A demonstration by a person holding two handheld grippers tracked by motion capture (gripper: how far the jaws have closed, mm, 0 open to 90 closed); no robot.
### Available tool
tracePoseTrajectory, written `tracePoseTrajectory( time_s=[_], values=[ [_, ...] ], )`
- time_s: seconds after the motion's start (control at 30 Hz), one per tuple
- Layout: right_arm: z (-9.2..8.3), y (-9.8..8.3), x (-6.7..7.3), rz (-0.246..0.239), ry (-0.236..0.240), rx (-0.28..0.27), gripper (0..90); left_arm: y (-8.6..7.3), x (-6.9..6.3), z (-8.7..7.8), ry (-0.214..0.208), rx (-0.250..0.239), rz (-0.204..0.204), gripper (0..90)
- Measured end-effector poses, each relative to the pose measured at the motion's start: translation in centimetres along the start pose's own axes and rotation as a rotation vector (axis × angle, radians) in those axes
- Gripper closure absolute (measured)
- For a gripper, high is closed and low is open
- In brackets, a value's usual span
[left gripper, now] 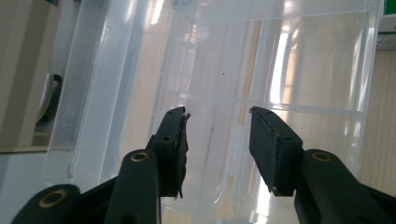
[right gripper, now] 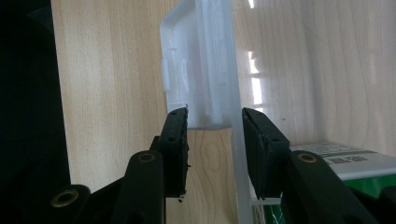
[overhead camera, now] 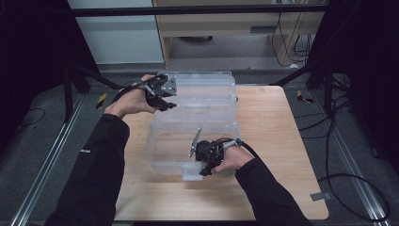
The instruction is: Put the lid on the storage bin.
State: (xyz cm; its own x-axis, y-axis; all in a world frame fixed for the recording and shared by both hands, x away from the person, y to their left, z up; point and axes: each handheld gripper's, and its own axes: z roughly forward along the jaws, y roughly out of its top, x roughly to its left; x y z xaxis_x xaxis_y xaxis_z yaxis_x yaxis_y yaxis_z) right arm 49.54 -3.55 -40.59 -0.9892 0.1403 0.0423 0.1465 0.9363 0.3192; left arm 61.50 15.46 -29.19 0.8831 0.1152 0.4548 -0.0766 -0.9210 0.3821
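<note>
A clear plastic storage box point(overhead camera: 162, 141) stands open on the wooden table, its lid point(overhead camera: 211, 87) folded back behind it. My left gripper point(overhead camera: 168, 105) hovers at the lid's left end. In the left gripper view the left gripper point(left gripper: 217, 114) has its jaws apart over the lid point(left gripper: 299, 60), with a clear rib between them and no pad touching it. My right gripper point(overhead camera: 203, 170) sits at the box's front wall. In the right gripper view the right gripper point(right gripper: 215, 112) has its pads pressed on the white latch point(right gripper: 201, 70) and the wall behind it.
The table point(overhead camera: 277, 141) has bare wood to the right of the box and along its front edge. A green and white labelled item point(right gripper: 345, 161) shows through the box wall. Black frame bars point(overhead camera: 301, 70) and floor cables point(overhead camera: 339, 136) flank the table.
</note>
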Motion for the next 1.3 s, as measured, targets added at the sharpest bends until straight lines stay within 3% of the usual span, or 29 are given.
tracePoseTrajectory(
  time_s=[0.33, 0.9, 1.2, 1.3],
  values=[
    [0.0, 0.0, 0.0, 0.004, 0.000, -0.002, 62.6, 0.5, -0.1, 1.1, 0.000, 0.057, 0.035, 66.5],
    [0.0, 0.0, 0.0, -0.003, -0.004, -0.001, 62.7, 1.4, -0.4, 2.3, 0.007, 0.097, 0.079, 76.6],
    [0.0, 0.0, 0.0, 0.001, -0.006, -0.002, 62.8, 2.2, -0.8, 2.3, 0.017, 0.153, 0.148, 81.1],
    [0.0, -0.1, 0.1, 0.006, -0.008, -0.002, 62.8, 2.4, -0.9, 2.2, 0.016, 0.165, 0.155, 82.4]
  ],
)
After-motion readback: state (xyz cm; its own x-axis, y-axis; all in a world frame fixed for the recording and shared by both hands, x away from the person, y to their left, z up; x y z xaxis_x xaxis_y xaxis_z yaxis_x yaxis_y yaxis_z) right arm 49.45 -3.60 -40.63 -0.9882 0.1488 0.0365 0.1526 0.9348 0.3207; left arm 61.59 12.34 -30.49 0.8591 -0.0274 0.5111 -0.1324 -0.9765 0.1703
